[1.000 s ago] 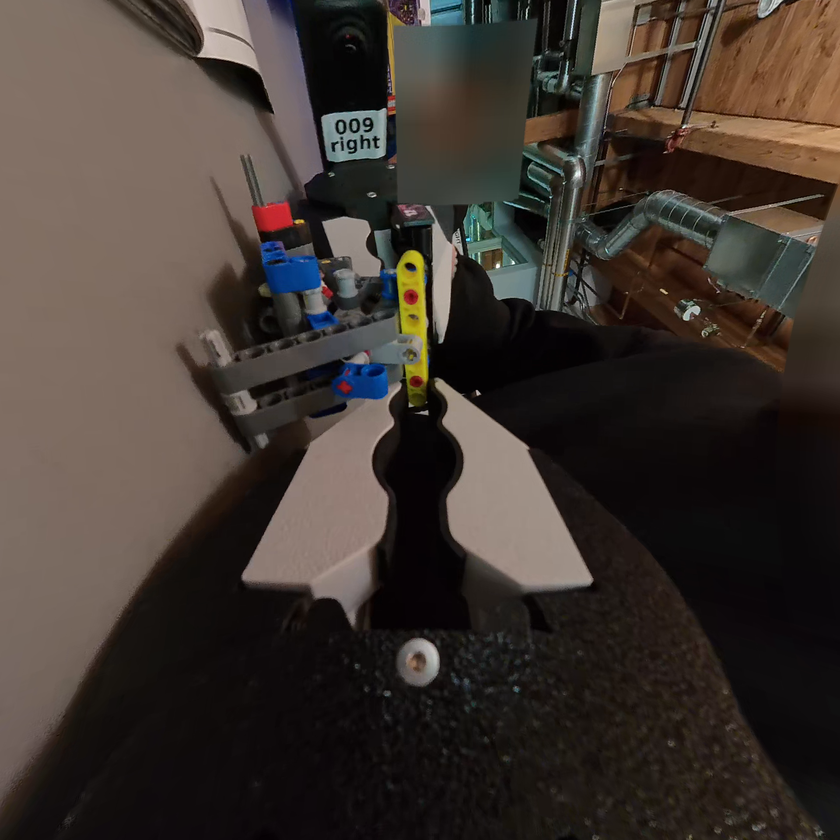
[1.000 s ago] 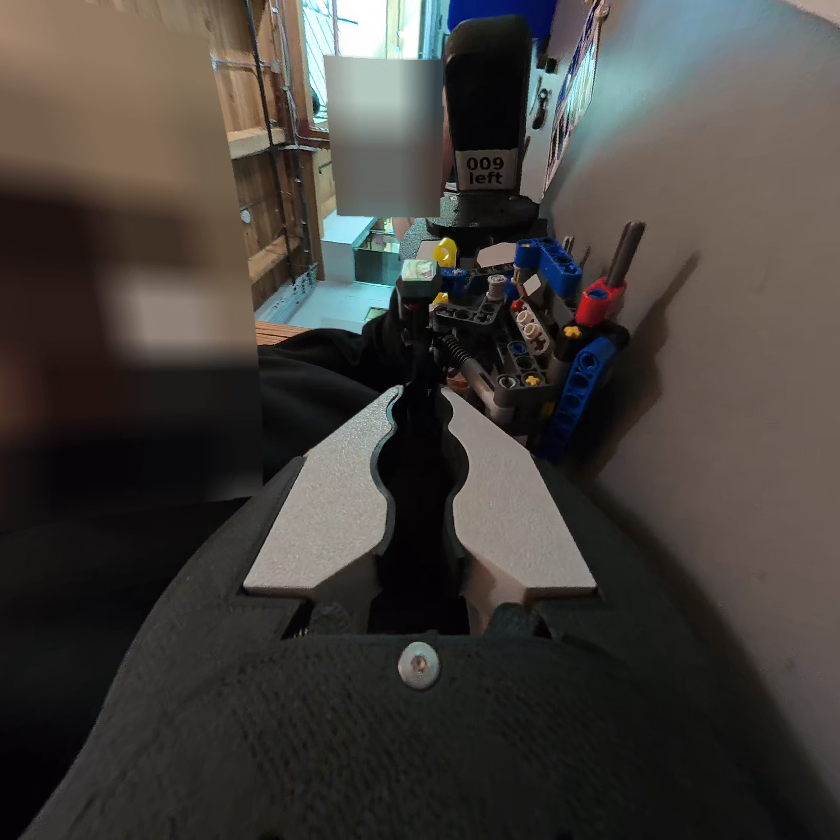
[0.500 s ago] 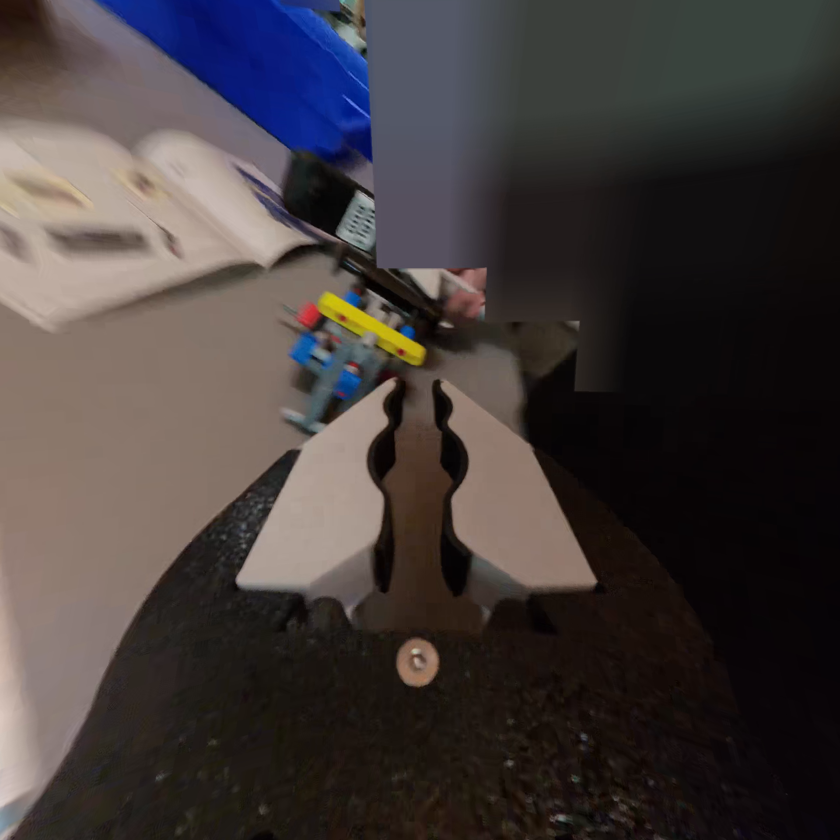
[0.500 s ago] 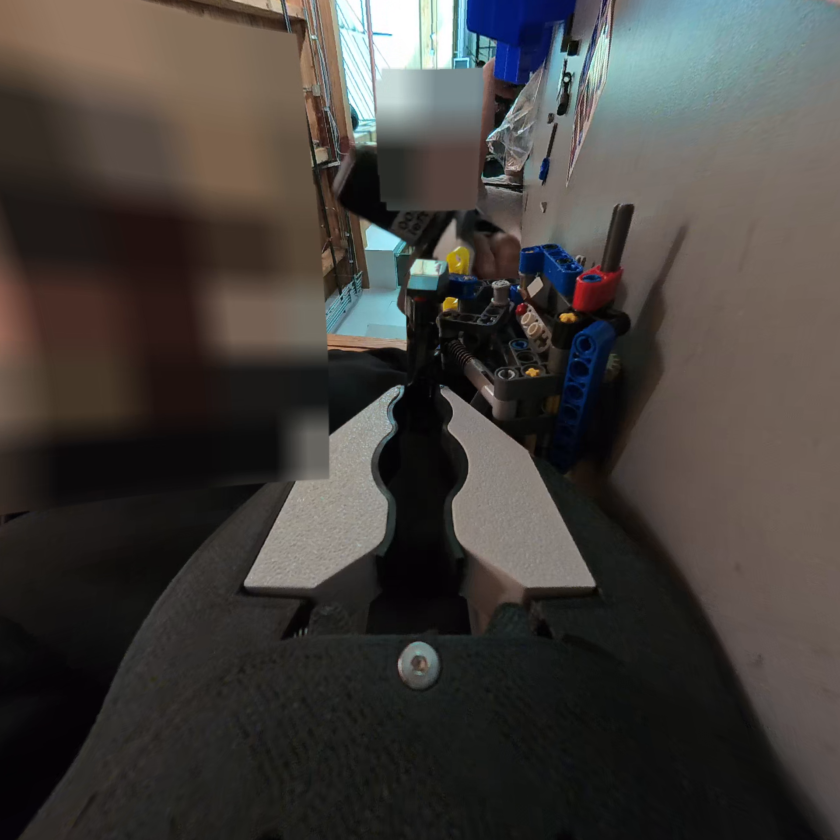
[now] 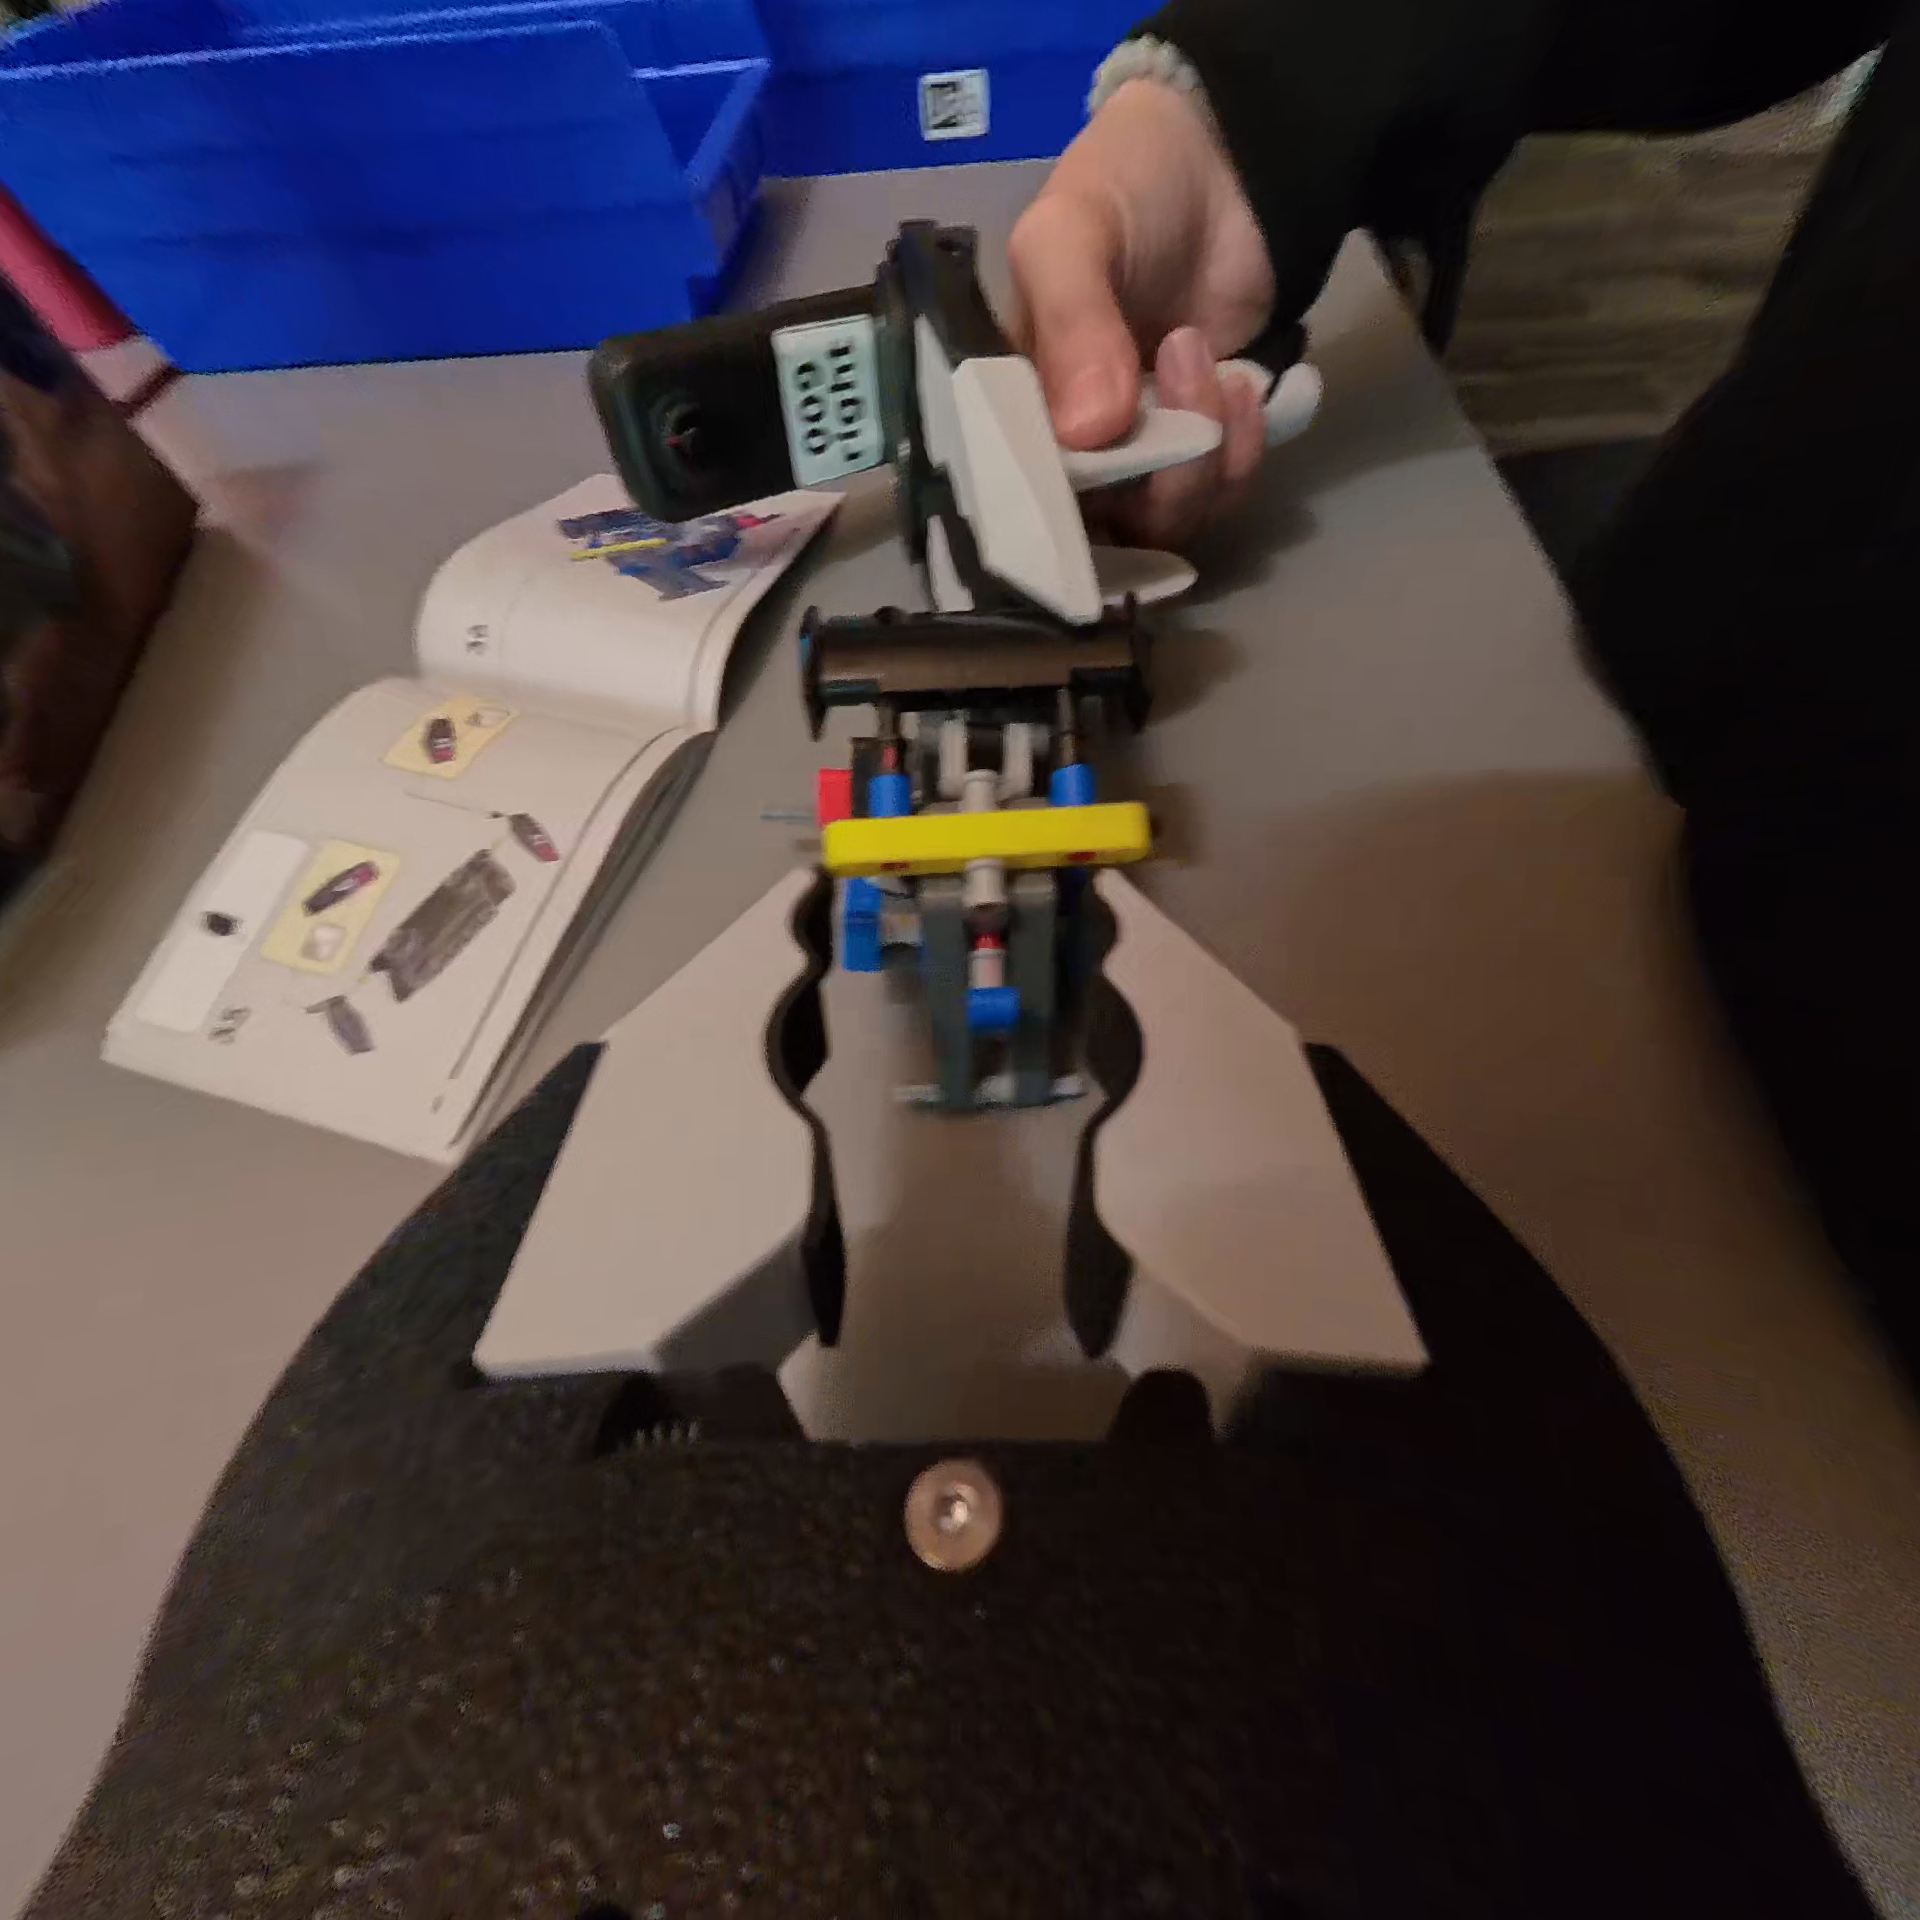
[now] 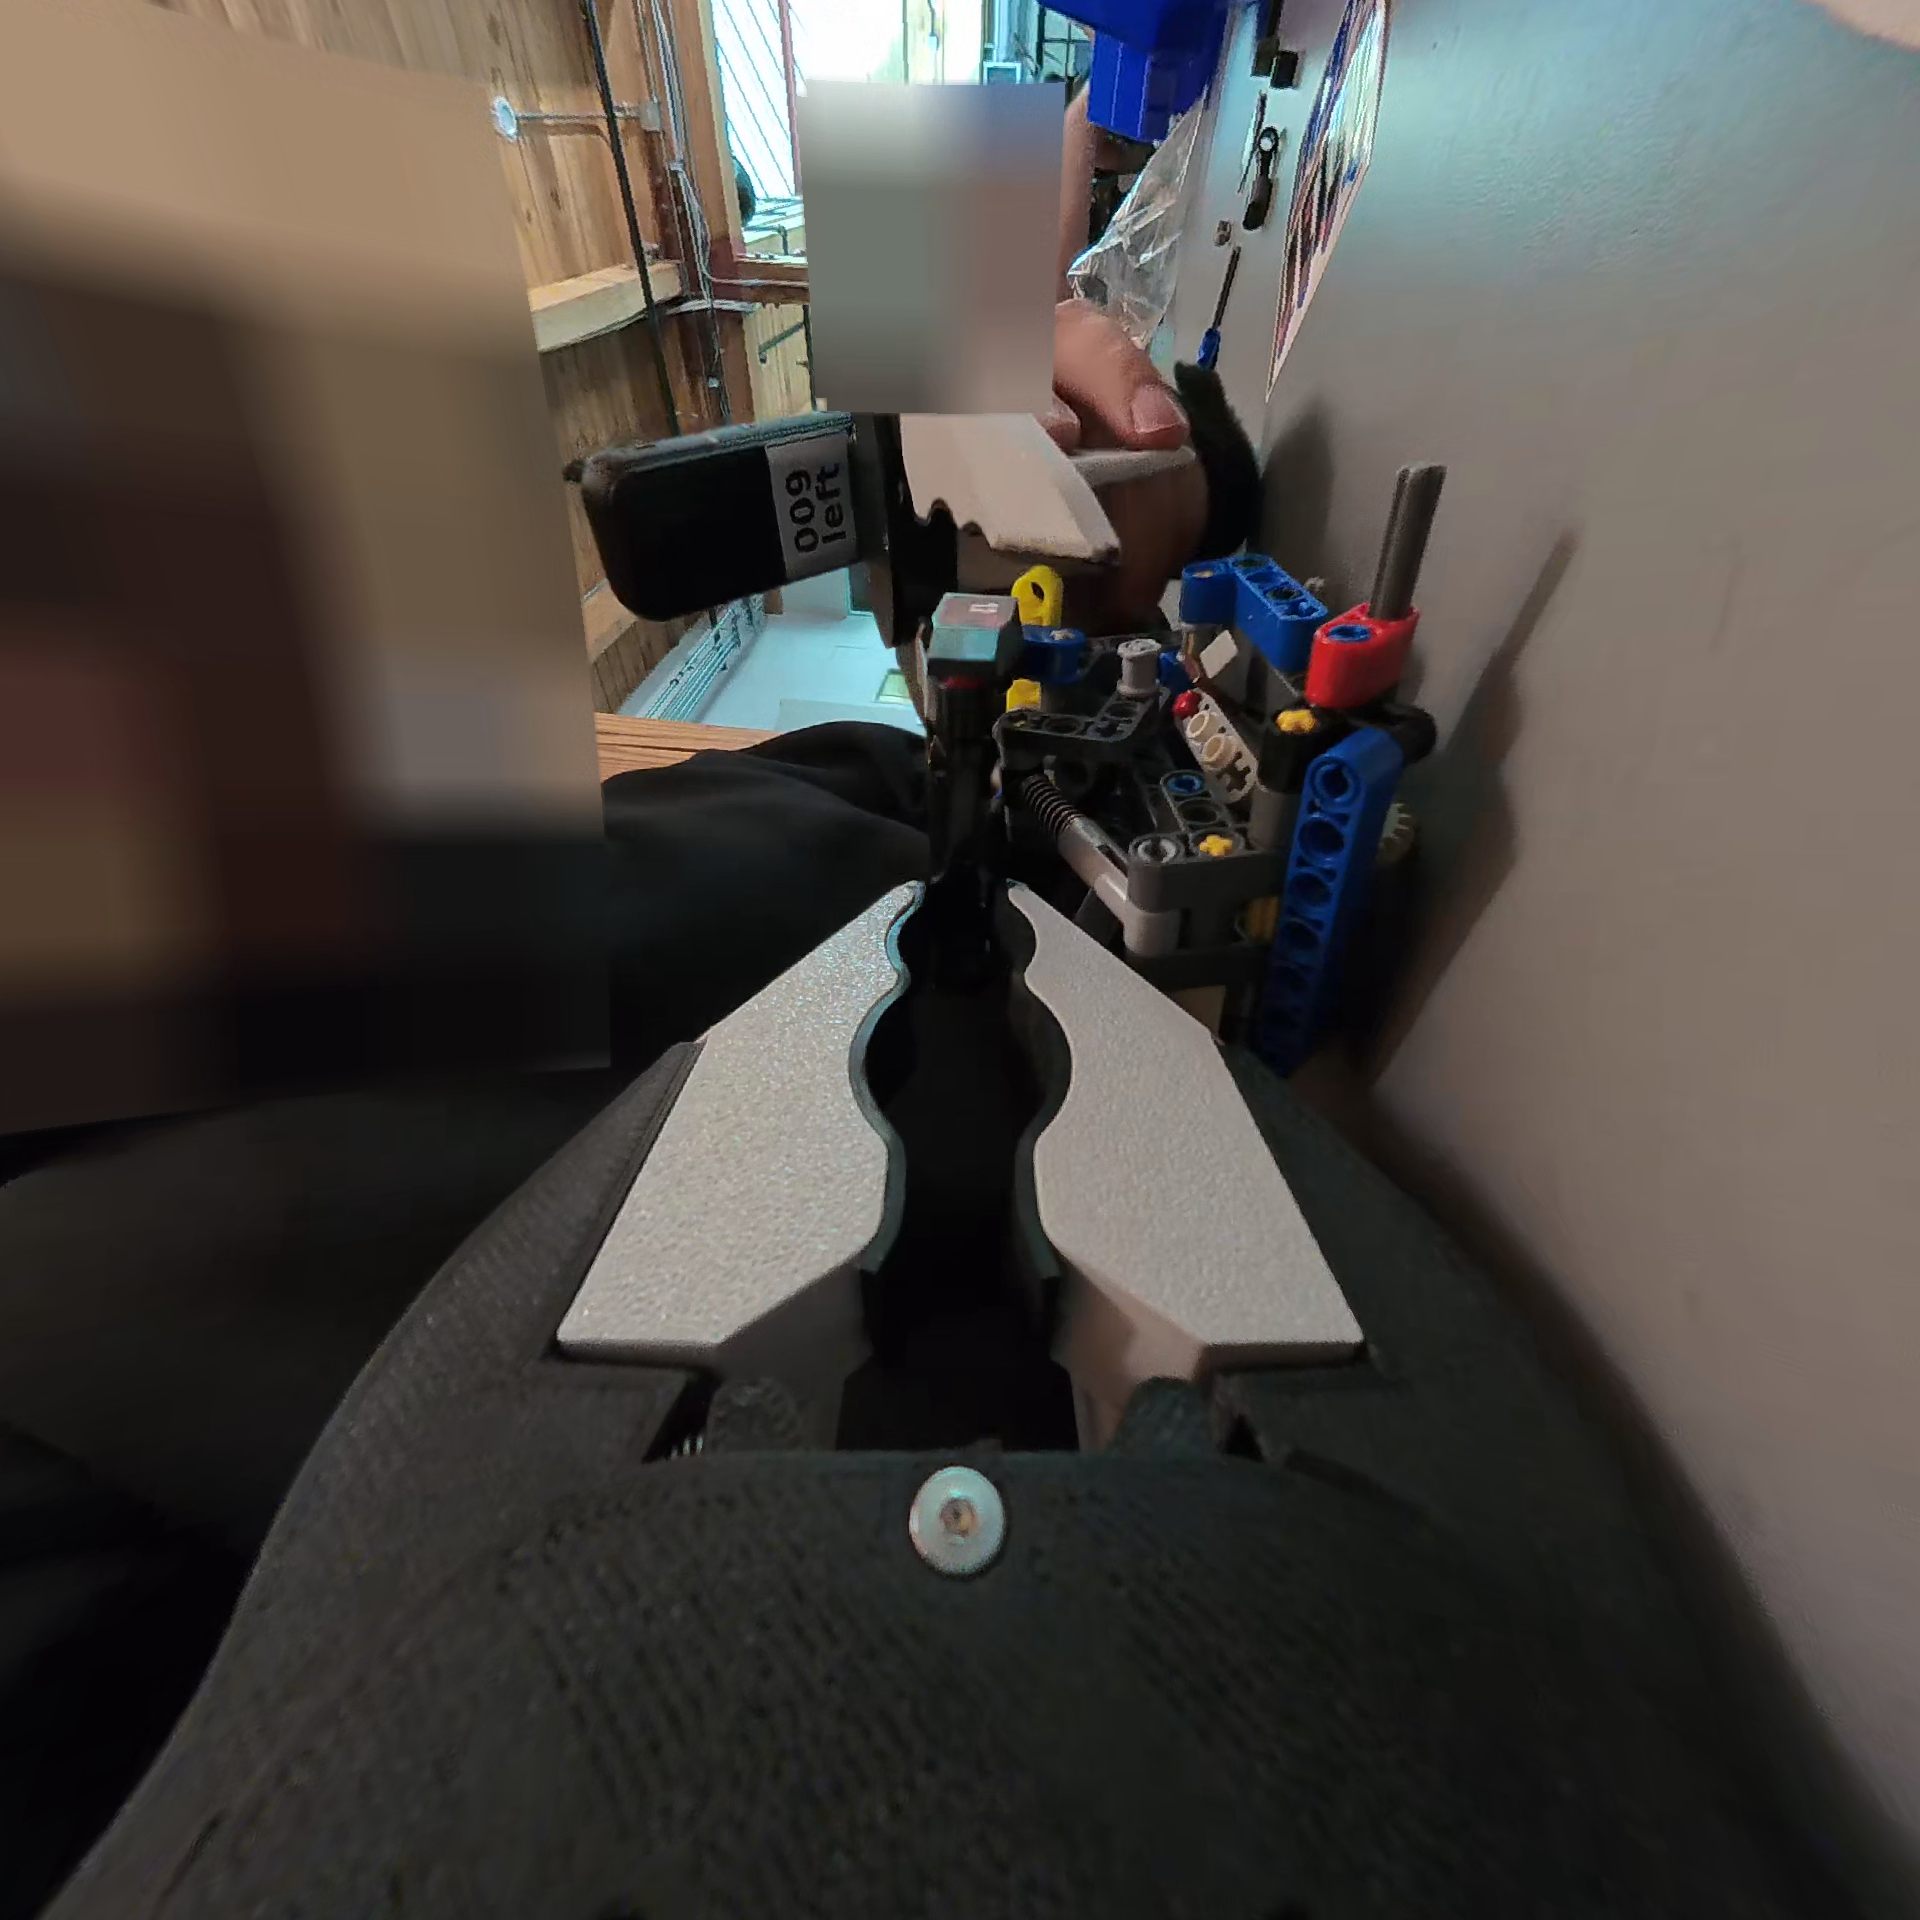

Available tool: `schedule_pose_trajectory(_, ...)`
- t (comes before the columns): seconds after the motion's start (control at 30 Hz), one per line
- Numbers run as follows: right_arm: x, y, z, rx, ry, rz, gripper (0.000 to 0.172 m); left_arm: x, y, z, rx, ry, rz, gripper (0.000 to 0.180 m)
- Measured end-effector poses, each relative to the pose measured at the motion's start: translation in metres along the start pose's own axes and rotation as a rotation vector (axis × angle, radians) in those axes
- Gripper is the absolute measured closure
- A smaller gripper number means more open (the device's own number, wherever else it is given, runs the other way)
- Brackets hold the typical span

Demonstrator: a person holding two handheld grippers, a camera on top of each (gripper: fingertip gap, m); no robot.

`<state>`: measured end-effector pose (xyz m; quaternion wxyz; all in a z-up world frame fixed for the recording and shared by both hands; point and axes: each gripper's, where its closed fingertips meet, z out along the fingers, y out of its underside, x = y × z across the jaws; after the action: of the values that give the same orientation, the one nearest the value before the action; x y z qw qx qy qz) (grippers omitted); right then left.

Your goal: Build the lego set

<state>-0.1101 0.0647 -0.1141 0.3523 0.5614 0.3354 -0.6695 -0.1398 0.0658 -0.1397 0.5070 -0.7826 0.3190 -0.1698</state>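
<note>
Left wrist view alone shows the open booklet (image 5: 416, 883) beside the brick model (image 5: 977, 883).

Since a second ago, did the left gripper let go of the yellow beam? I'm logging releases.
Yes. The left gripper has left the yellow beam: its fingers now stand wide apart, the beam beyond their tips, the model's grey frame between them.

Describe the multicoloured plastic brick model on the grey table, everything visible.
The multicoloured plastic brick model is a small build of studless beams and pins: grey frame, blue beams and connectors, a red piece, a yellow crossbeam on top and a black part at the far end. A coil spring on a grey rod shows in the right wrist view. It rests on the grey table. The right gripper is clamped on its black part; the left gripper is open around its near end, contact unclear through blur.
</note>
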Motion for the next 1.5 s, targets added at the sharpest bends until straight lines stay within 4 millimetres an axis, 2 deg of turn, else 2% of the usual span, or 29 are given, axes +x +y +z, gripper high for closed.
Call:
schedule_pose_trajectory(0.13,0.0,0.001,-0.001,0.003,0.015,-0.008,0.163,-0.002,-0.003,-0.006,0.038,-0.04,0.036,0.155)
schedule_pose_trajectory(0.2,0.0,-0.001,-0.001,0.006,0.012,-0.008,0.163,-0.005,-0.002,-0.006,0.029,-0.066,0.017,0.152)
schedule_pose_trajectory(0.27,0.0,-0.001,0.0,-0.001,0.022,-0.012,0.163,-0.002,-0.002,-0.006,0.026,-0.037,-0.015,0.16)
schedule_pose_trajectory(0.4,0.002,-0.001,0.0,-0.025,0.058,-0.032,0.163,-0.002,-0.002,-0.006,0.027,-0.049,0.017,0.16)
schedule_pose_trajectory(0.47,0.002,-0.007,-0.001,0.01,0.081,-0.047,0.162,-0.003,-0.002,-0.006,0.028,-0.046,0.004,0.16)
schedule_pose_trajectory(0.53,0.0,-0.013,-0.004,0.047,0.101,-0.07,0.153,-0.004,-0.003,-0.007,0.036,-0.052,0.014,0.16)
schedule_pose_trajectory(0.63,0.004,-0.015,-0.007,0.052,0.179,-0.129,0.158,-0.005,-0.004,-0.008,0.047,-0.056,0.02,0.159)
schedule_pose_trajectory(0.73,0.002,-0.017,-0.007,0.071,0.183,-0.136,0.16,-0.006,-0.005,-0.008,0.052,-0.054,0.034,0.159)
schedule_pose_trajectory(0.97,-0.003,-0.011,0.001,0.012,0.127,-0.122,0.166,-0.007,-0.005,-0.01,0.06,-0.032,0.099,0.161)
schedule_pose_trajectory(1.27,-0.001,-0.009,0.0,-0.068,-0.007,-0.055,0.168,-0.008,-0.004,-0.008,0.058,0.061,0.114,0.161)
schedule_pose_trajectory(1.5,0.001,-0.009,0.0,-0.128,0.055,-0.111,0.167,-0.008,-0.004,-0.007,0.057,0.06,0.128,0.161)
